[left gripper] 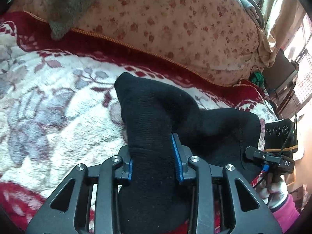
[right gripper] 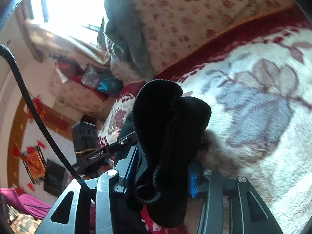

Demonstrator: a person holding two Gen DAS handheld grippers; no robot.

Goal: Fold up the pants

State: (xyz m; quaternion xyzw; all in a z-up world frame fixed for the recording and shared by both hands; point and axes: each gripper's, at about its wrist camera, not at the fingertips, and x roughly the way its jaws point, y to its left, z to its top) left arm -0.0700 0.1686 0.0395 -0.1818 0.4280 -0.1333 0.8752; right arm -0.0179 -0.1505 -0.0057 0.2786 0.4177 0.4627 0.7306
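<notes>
Black knit cloth, the pants [left gripper: 156, 117], fills the middle of both wrist views, and we hold it with both tools at once. Our left gripper [left gripper: 155, 161] has its two blue pads closed narrow on a thick band of the cloth, which runs straight forward between them, away from the camera, and rises to a soft peak over the blanket [left gripper: 58, 101]. Our right gripper [right gripper: 163, 173] is closed in the same way on a bunched, ribbed edge of the pants [right gripper: 167, 128]; the cloth hides most of its pads, so we judge the grip from the fabric that is squeezed between the fingers.

From the left jaws the cloth goes on to the right side of the view, toward the other tool, and the long axis of the held part seems to lie from one gripper to the other. Both hands look about equally near to it, each at one end. The pants hang just above the flowered blanket, with a part perhaps touching it; we cannot tell this surely.

We count one pair of pants, two grippers, one white and red blanket, one rolled quilt [left gripper: 175, 29] with small flowers behind it, and one grey cloth [left gripper: 72, 3] lying on this quilt. The next move, we think, needs both ends to travel together so that the fold falls flat.
</notes>
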